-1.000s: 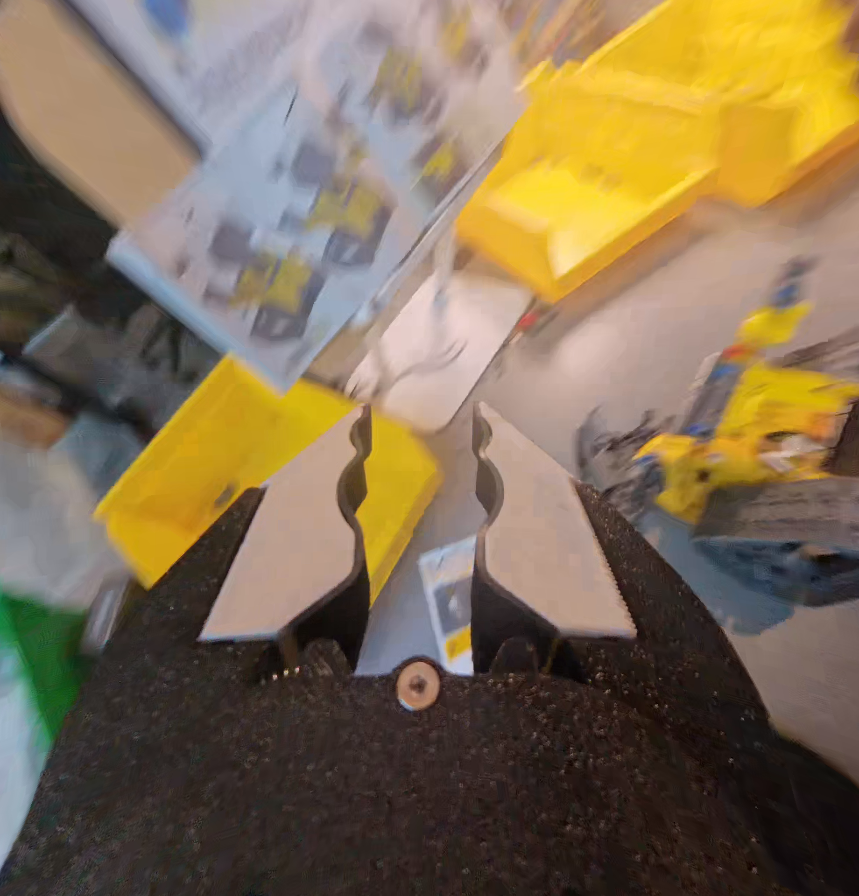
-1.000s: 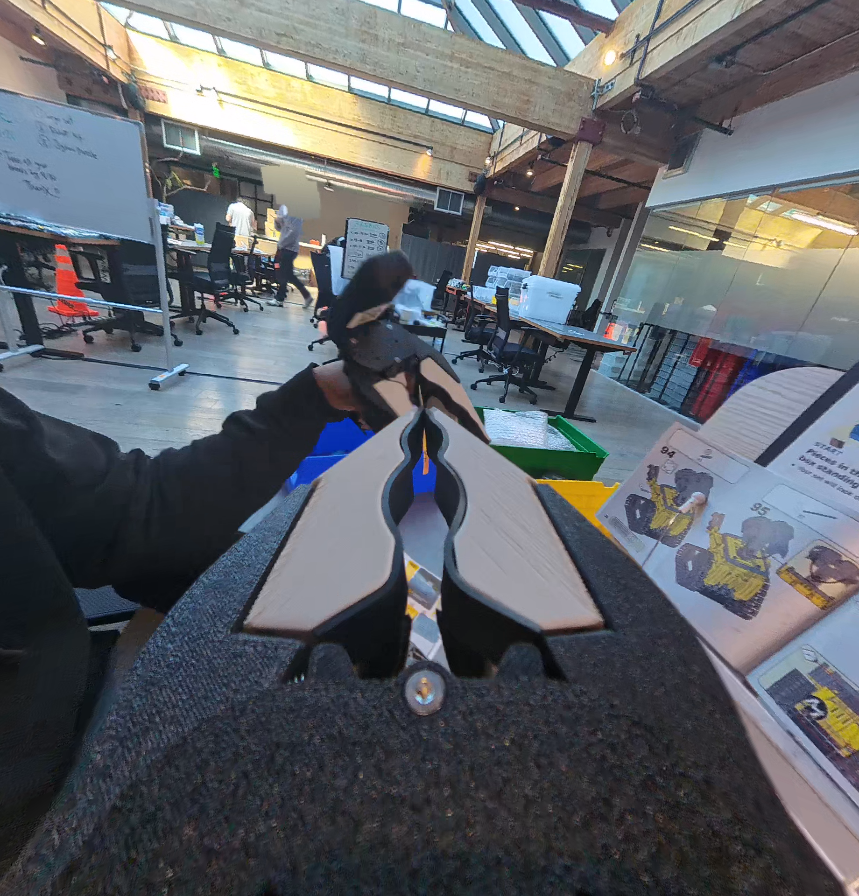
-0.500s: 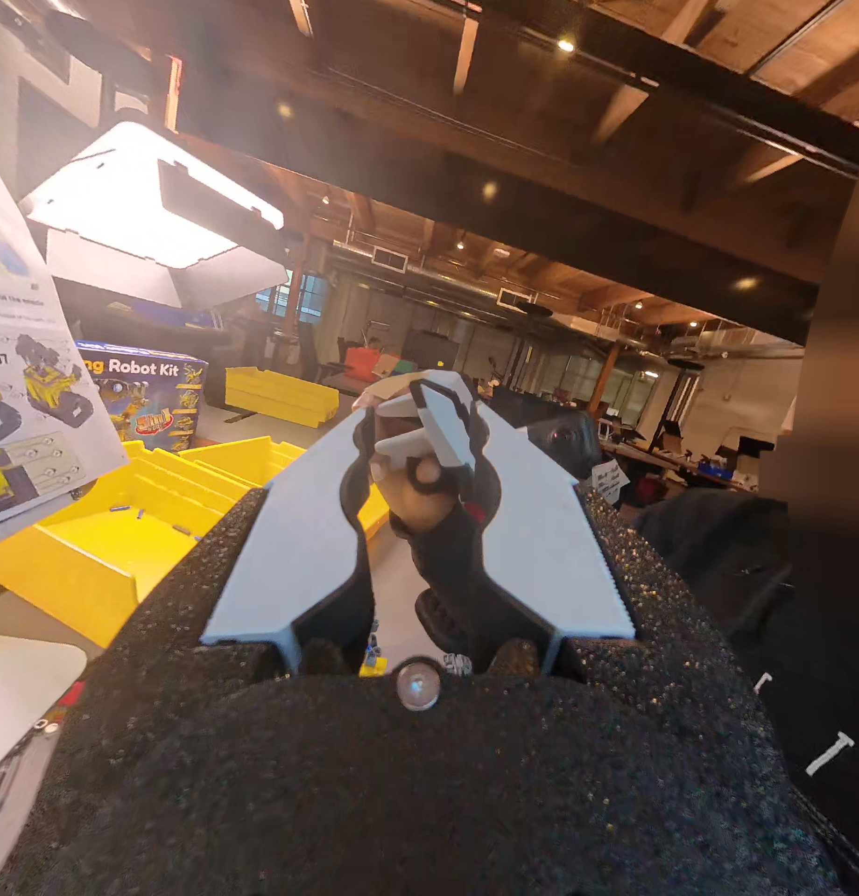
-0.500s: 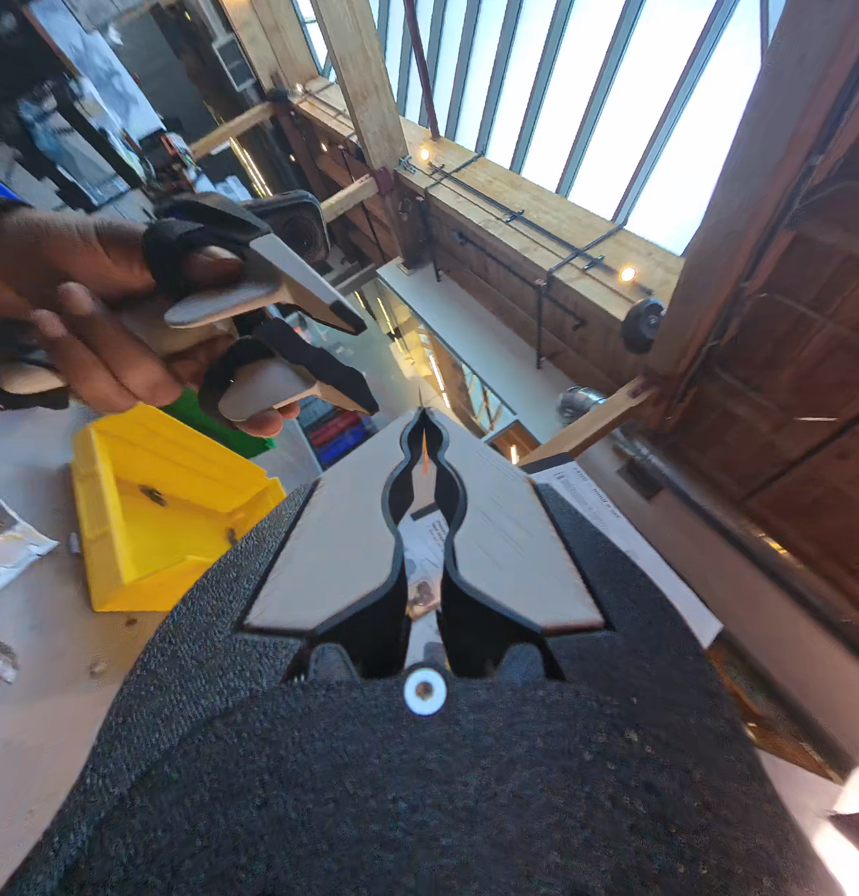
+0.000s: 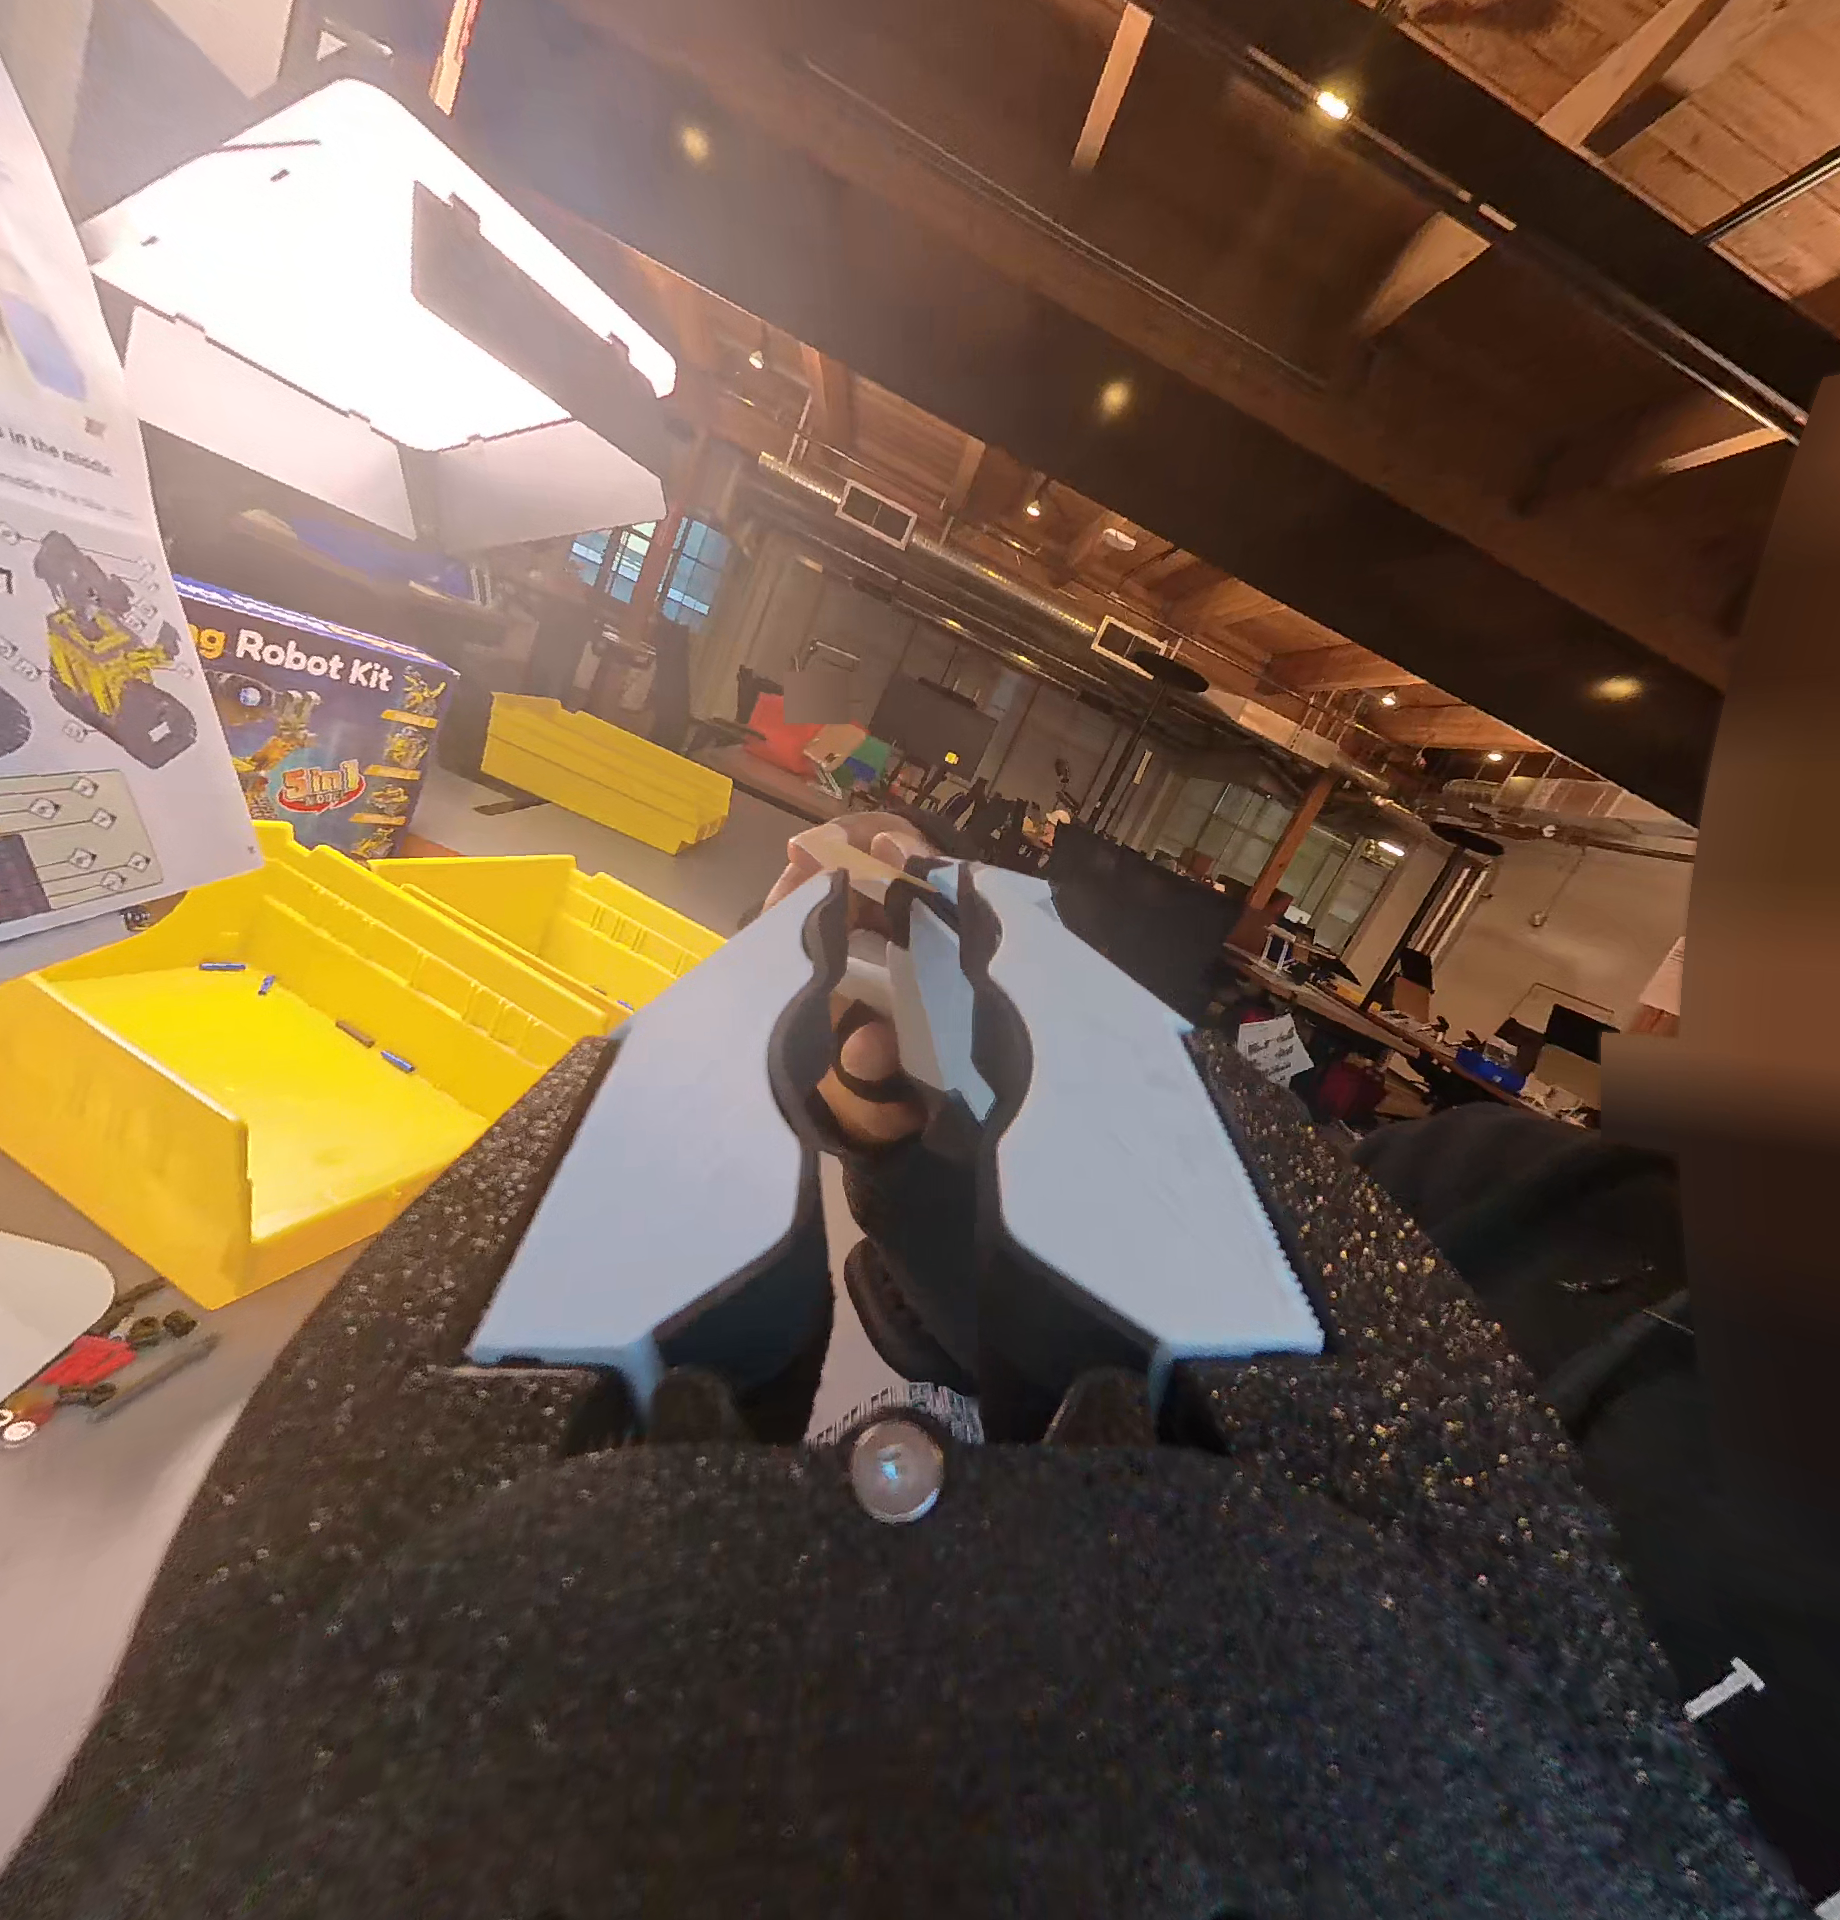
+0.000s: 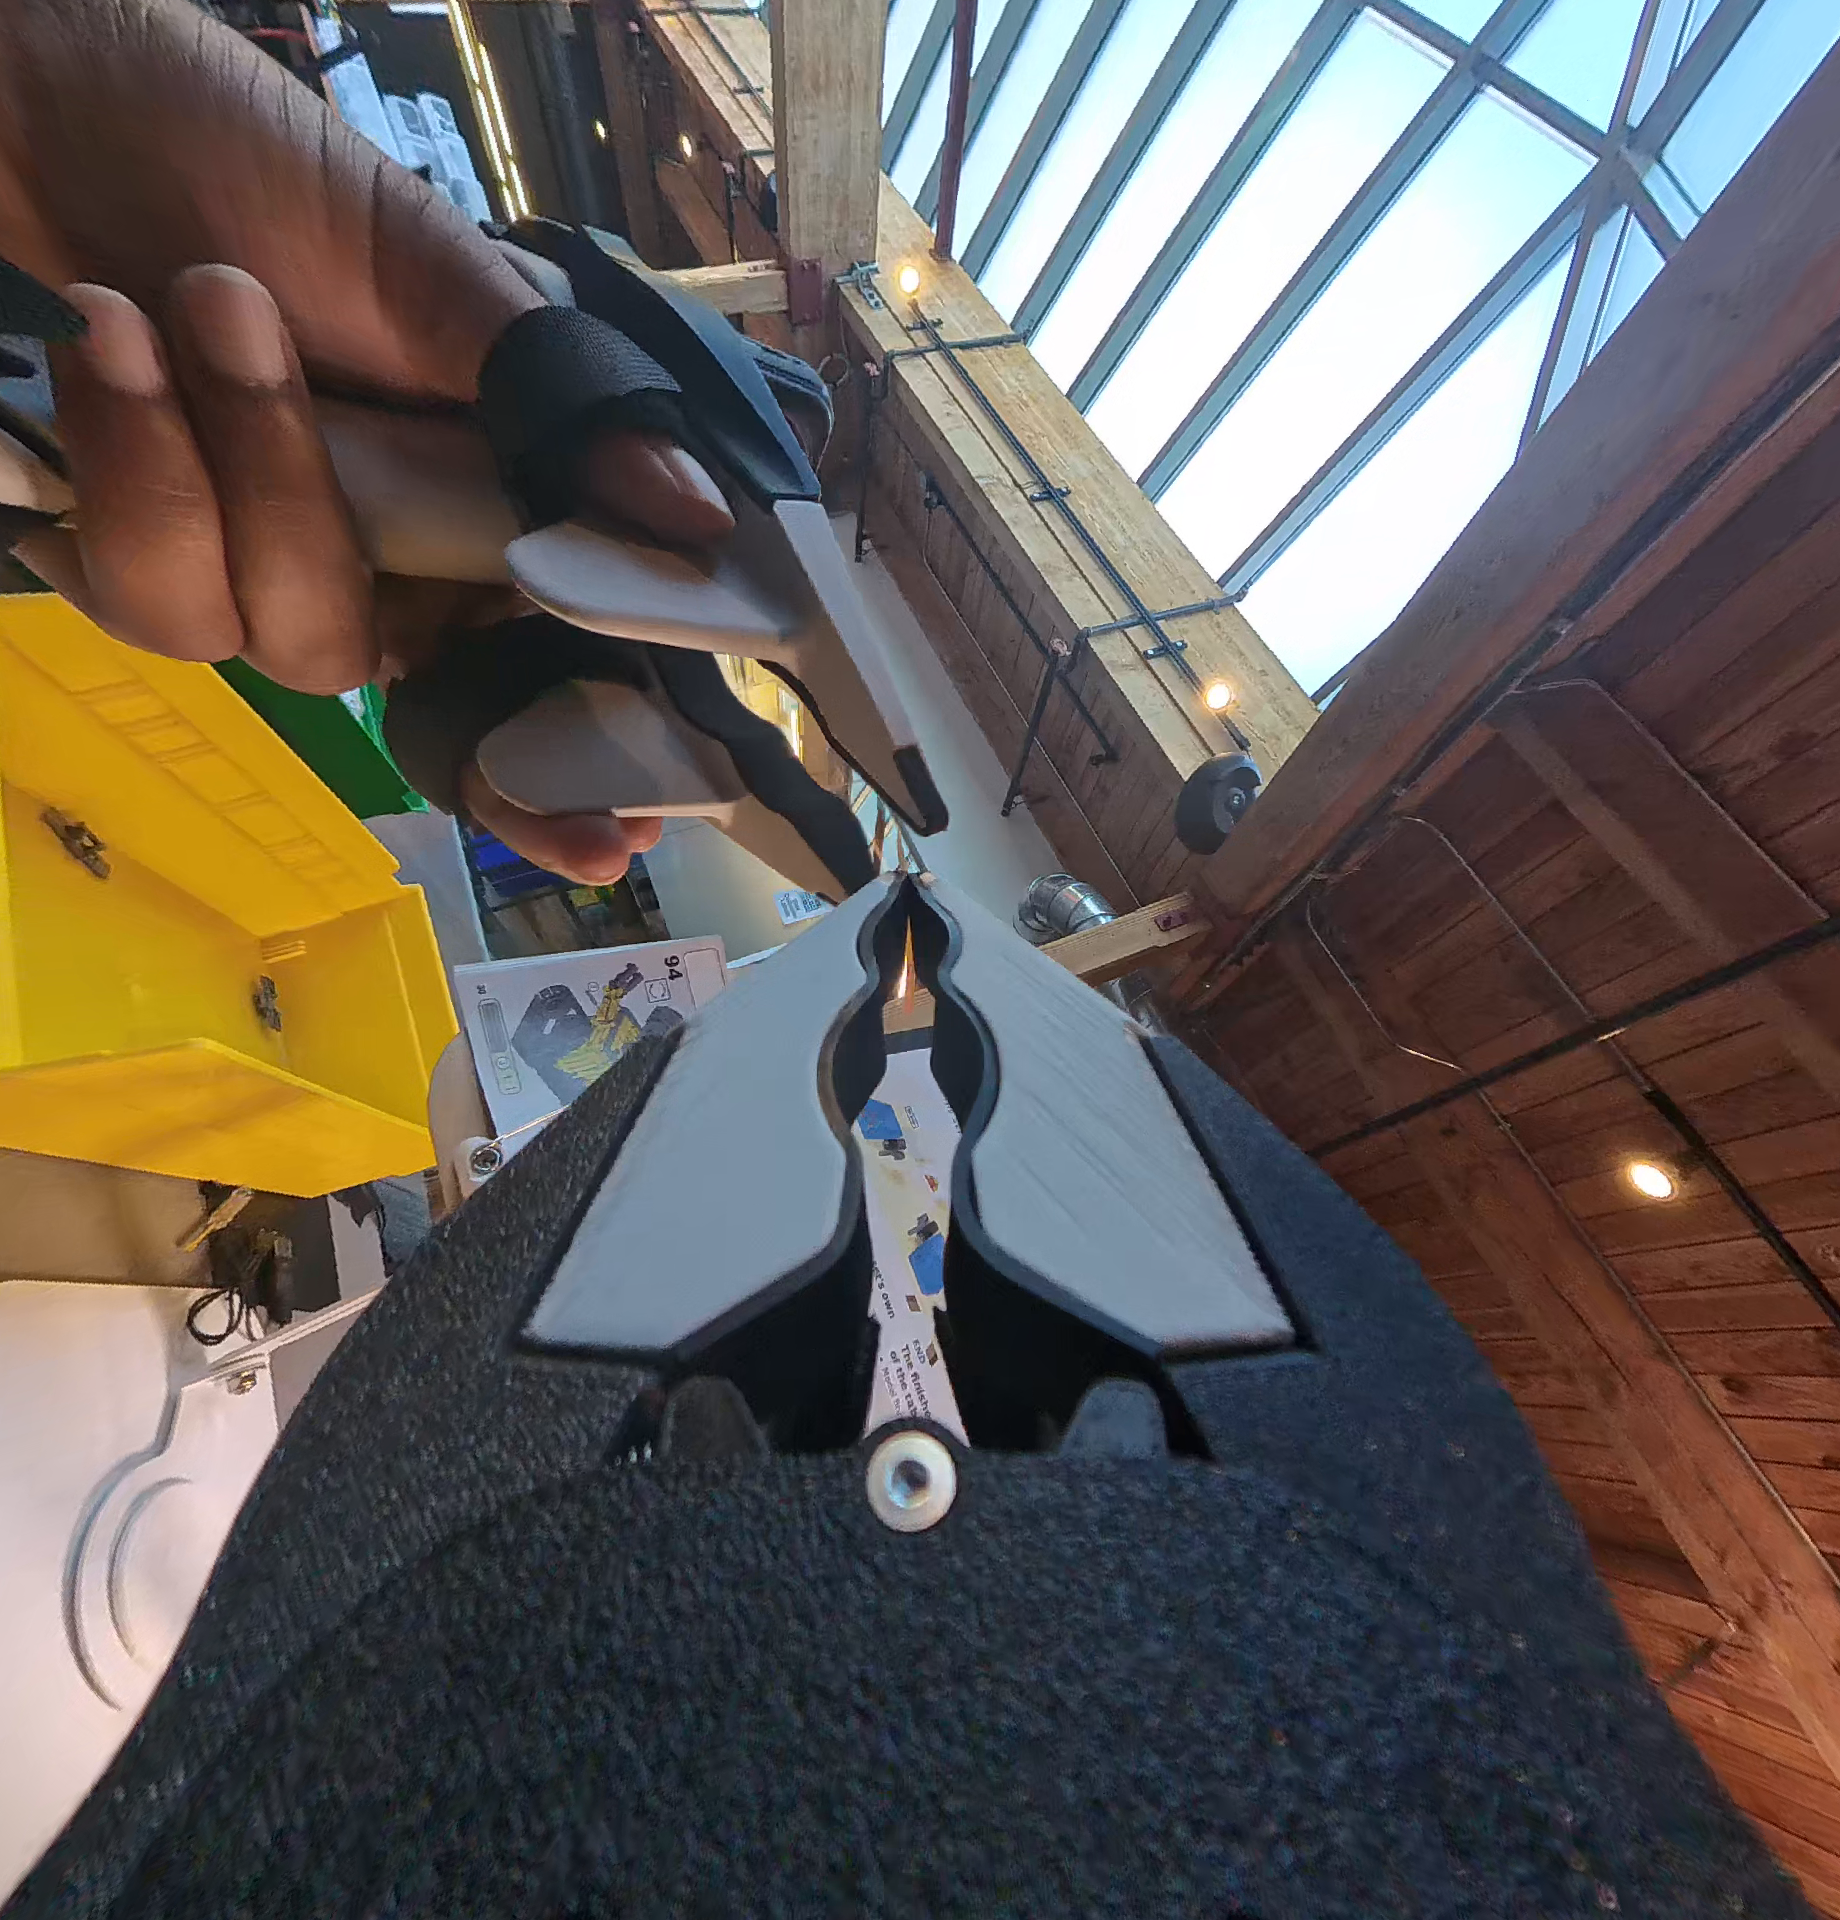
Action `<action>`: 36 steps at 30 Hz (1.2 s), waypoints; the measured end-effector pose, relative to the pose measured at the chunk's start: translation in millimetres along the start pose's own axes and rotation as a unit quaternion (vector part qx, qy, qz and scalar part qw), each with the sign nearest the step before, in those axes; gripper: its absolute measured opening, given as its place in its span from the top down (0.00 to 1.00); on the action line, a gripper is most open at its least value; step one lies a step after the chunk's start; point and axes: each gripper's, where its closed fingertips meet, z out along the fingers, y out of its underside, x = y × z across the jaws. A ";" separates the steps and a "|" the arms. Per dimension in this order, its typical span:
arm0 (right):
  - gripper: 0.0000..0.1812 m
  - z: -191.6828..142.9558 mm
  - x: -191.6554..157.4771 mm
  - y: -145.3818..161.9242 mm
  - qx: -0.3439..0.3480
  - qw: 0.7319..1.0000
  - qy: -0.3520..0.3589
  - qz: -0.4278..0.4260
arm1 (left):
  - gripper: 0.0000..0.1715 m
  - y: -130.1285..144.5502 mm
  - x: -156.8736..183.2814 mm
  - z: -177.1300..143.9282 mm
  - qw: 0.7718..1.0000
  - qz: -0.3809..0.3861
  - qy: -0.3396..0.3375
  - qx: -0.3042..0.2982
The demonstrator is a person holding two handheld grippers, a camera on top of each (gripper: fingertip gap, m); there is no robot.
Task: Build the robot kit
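My right claw (image 6: pixel 908 883) pinches thin orange pin (image 6: pixel 908 971), long axis along fingers; left claw (image 6: pixel 900 831) just beyond tip, slightly parted, empty.

Left gripper (image 5: pixel 900 883) — pale blue-grey fingers, wavy black inner edges, speckled black body, one silver screw (image 5: pixel 895 1483). Right gripper (image 6: pixel 911 883) — grey fingers, black woven-look body. Black straps (image 6: pixel 573 384) loop the hand (image 6: pixel 220 312).
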 end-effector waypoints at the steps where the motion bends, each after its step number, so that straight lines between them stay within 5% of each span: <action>1: 1.00 0.1 -0.9 0.1 0.000 1.000 -0.001 -0.001 | 0.89 -0.3 -0.3 0.1 1.000 0.000 -0.002 0.001; 21: 1.00 1.7 -12.7 6.4 -0.010 1.000 -0.017 -0.002 | 1.00 3.4 -12.0 -2.8 0.998 0.038 -0.044 -0.023; 27: 0.91 -0.2 -16.3 7.8 0.009 0.993 -0.069 0.096 | 1.00 1.5 -17.6 -17.5 0.992 0.086 -0.072 -0.060; 29: 0.91 -4.0 -19.6 5.0 0.030 0.974 -0.120 0.188 | 1.00 9.2 -9.2 -22.0 0.990 0.086 -0.046 -0.097; 32: 0.90 -15.5 -25.9 -3.5 0.061 0.908 -0.225 0.347 | 1.00 27.8 -0.3 -29.2 0.979 0.110 -0.024 -0.167; 36: 0.90 -34.2 -37.3 -12.3 0.076 0.843 -0.325 0.422 | 1.00 46.8 2.9 -33.9 0.961 0.149 -0.024 -0.230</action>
